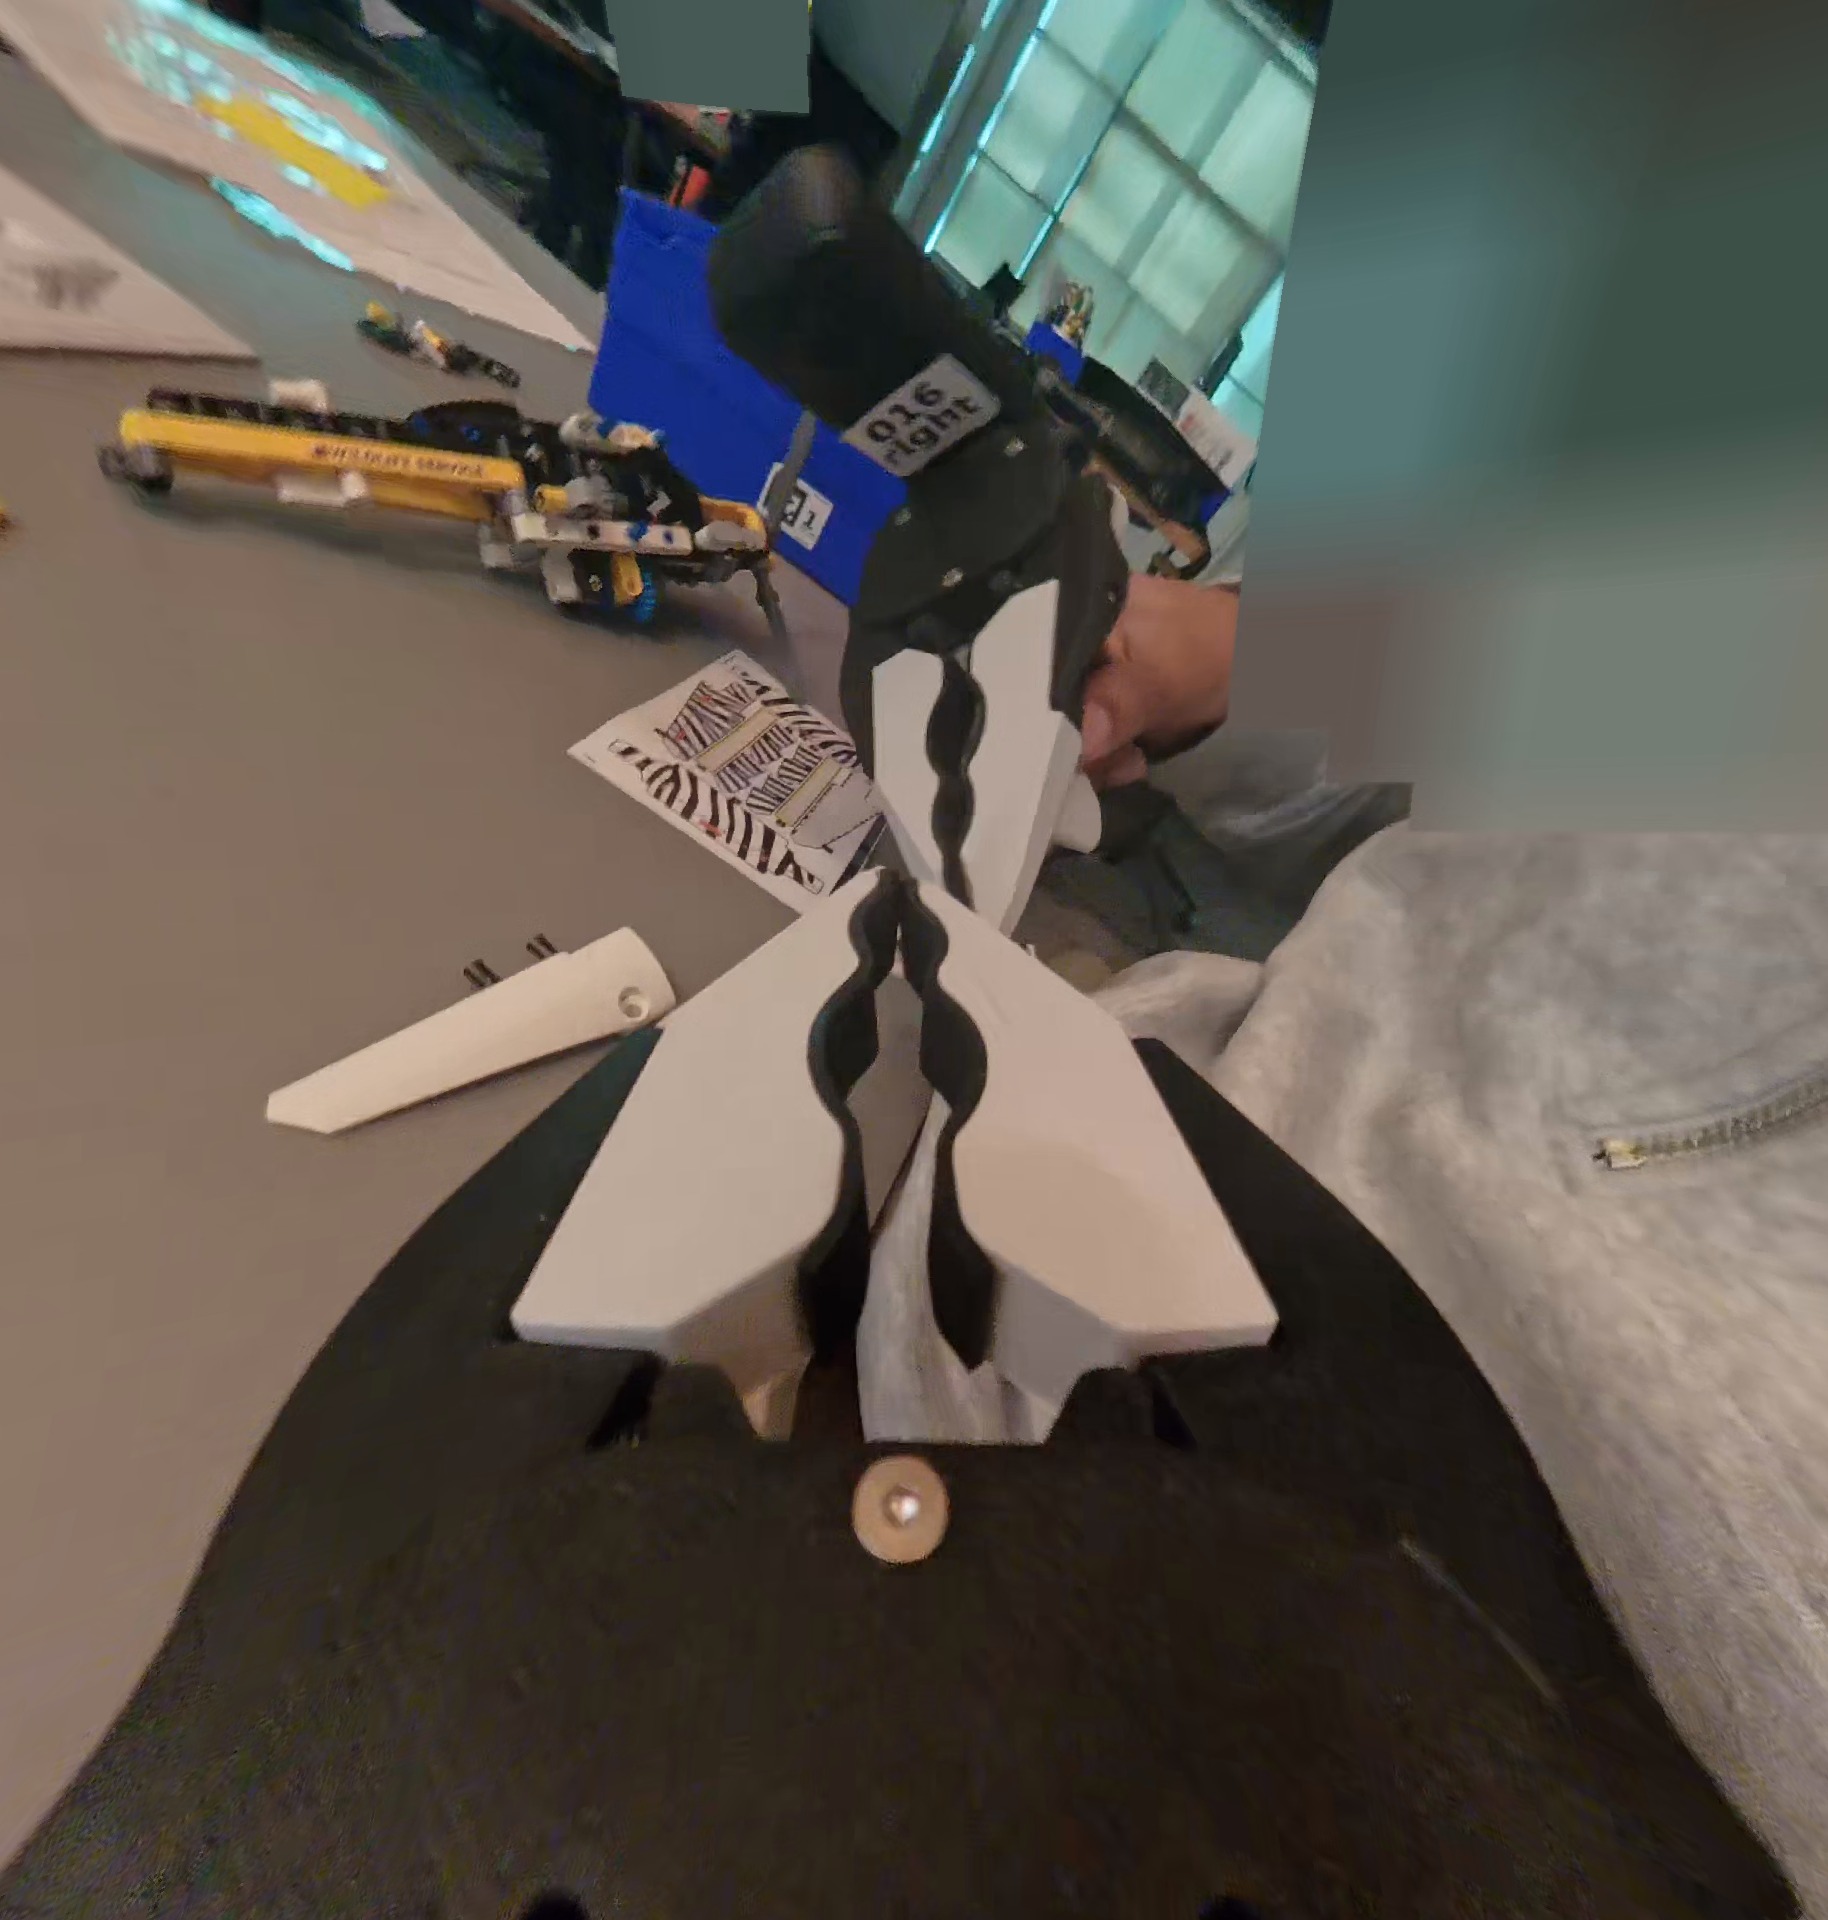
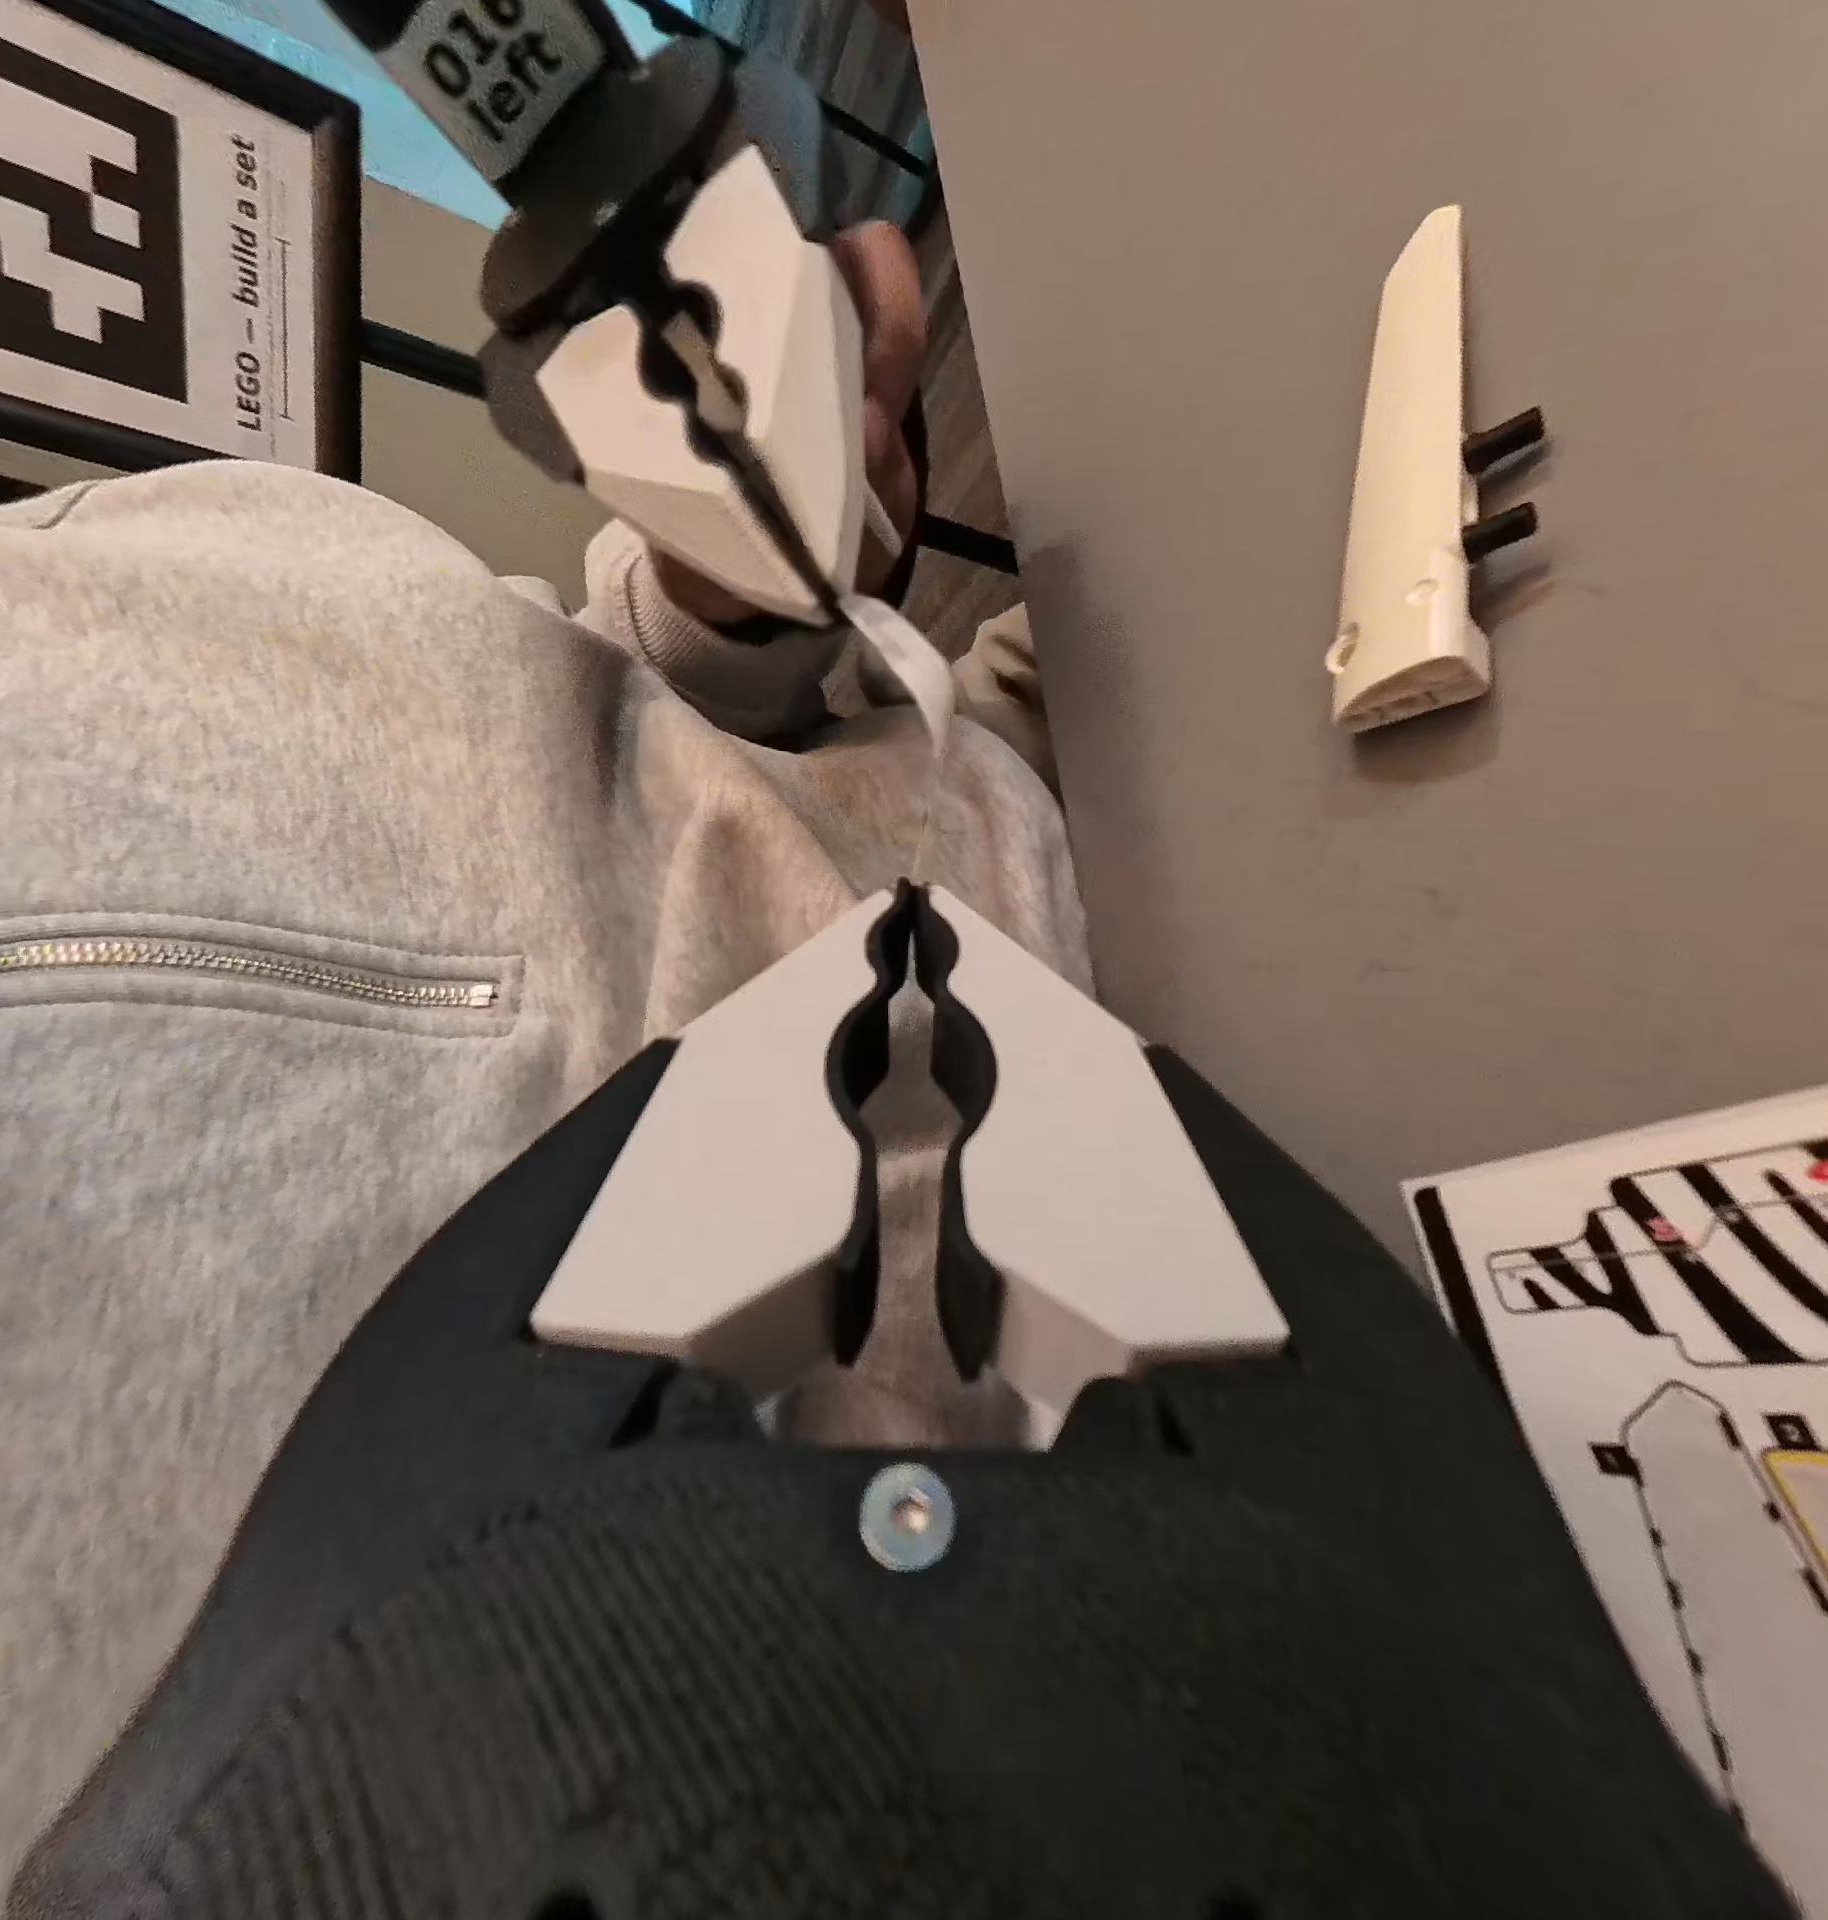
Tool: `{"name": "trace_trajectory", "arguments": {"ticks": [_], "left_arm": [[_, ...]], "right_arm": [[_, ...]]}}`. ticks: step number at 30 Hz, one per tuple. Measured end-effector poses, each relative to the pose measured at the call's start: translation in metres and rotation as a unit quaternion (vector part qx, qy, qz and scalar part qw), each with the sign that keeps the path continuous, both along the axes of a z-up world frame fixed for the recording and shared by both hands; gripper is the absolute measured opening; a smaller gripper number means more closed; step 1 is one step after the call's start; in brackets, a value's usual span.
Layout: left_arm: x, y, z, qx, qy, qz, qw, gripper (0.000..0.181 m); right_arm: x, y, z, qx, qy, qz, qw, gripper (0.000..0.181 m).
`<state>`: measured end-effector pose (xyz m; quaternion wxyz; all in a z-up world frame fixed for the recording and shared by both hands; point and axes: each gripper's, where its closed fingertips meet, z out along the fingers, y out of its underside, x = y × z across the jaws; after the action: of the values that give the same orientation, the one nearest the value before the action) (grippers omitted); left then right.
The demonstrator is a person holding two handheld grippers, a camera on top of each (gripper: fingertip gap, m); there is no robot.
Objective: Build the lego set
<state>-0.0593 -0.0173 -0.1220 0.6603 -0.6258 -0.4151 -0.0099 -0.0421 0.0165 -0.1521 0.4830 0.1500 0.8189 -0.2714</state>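
Observation:
My left gripper (image 1: 897,883) and right gripper (image 2: 908,888) meet tip to tip over the person's lap, beside the table edge. Both are shut on a thin white sticker strip (image 2: 905,665), which runs from the left gripper (image 2: 832,613) down to the right gripper's tips. The right gripper (image 1: 967,899) points down at the left one. A white Lego panel (image 1: 474,1029) with two black pins lies on the grey table (image 1: 214,831); it also shows in the right wrist view (image 2: 1414,478). The sticker sheet (image 1: 754,769) with zebra stripes lies nearby, and shows in the right wrist view too (image 2: 1668,1351).
A yellow and black Lego model (image 1: 422,478) lies farther back on the table, with small loose parts (image 1: 432,343) behind it. Instruction booklets (image 1: 245,135) lie at the back left. A blue bin (image 1: 702,384) stands beyond the table. The person's grey sweatshirt (image 2: 266,831) fills the near side. Left tips to right tips: about 5 cm.

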Motion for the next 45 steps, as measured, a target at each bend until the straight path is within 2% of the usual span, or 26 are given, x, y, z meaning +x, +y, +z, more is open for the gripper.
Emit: {"name": "trace_trajectory", "arguments": {"ticks": [3,6,9,10,12,14,16,18,23,29,33,38,40,42,45], "left_arm": [[-0.009,-0.009,-0.013,0.023,-0.053,0.029,0.998,0.000],[-0.014,-0.017,-0.015,0.091,-0.099,0.036,0.990,0.000],[-0.011,-0.017,-0.001,0.138,-0.084,0.012,0.987,0.000],[-0.010,-0.015,0.006,0.139,-0.062,0.006,0.988,0.010],[-0.005,-0.005,0.007,0.074,-0.025,-0.004,0.997,0.028],[-0.006,0.002,-0.010,-0.071,0.014,0.011,0.997,0.040],[-0.006,0.007,-0.023,-0.195,0.063,0.014,0.979,0.031],[-0.007,0.011,-0.023,-0.230,0.090,0.017,0.969,0.023],[-0.013,-0.004,-0.019,-0.156,0.044,0.034,0.986,0.000],[-0.015,-0.018,-0.027,-0.104,-0.019,0.034,0.994,0.000],[-0.015,-0.016,-0.022,-0.038,-0.041,0.025,0.998,0.000],[-0.013,-0.014,-0.026,-0.027,-0.058,0.014,0.998,0.000],[-0.013,-0.014,-0.028,-0.014,-0.069,0.013,0.997,0.000],[-0.015,-0.016,-0.030,0.003,-0.092,0.021,0.996,0.000],[-0.020,-0.022,-0.035,0.024,-0.126,0.054,0.990,0.000]], "right_arm": [[-0.007,0.001,-0.004,-0.003,0.019,-0.003,1.000,0.000],[-0.015,-0.001,-0.004,-0.010,0.017,-0.004,1.000,0.000],[-0.022,-0.004,-0.010,0.009,0.012,-0.002,1.000,0.000],[-0.024,-0.005,-0.013,0.020,0.012,0.000,1.000,0.000],[-0.023,-0.007,-0.016,0.035,0.000,0.008,0.999,0.000],[-0.021,-0.010,-0.016,0.042,-0.014,0.020,0.999,0.000],[-0.019,-0.013,-0.015,0.043,-0.028,0.028,0.998,0.000],[-0.017,-0.014,-0.015,0.045,-0.032,0.035,0.998,0.000],[-0.015,-0.015,-0.011,0.029,-0.027,0.043,0.998,0.000],[-0.020,-0.014,-0.009,0.008,-0.008,0.041,0.999,0.000],[-0.017,-0.013,-0.008,0.000,-0.006,0.054,0.999,0.000],[-0.012,-0.011,-0.010,-0.011,0.010,0.084,0.996,0.002],[-0.012,-0.011,-0.013,-0.017,0.022,0.089,0.996,0.013],[-0.017,-0.013,-0.019,-0.018,0.048,0.081,0.995,0.039],[-0.029,-0.021,-0.023,-0.049,0.123,0.053,0.990,0.051]]}}
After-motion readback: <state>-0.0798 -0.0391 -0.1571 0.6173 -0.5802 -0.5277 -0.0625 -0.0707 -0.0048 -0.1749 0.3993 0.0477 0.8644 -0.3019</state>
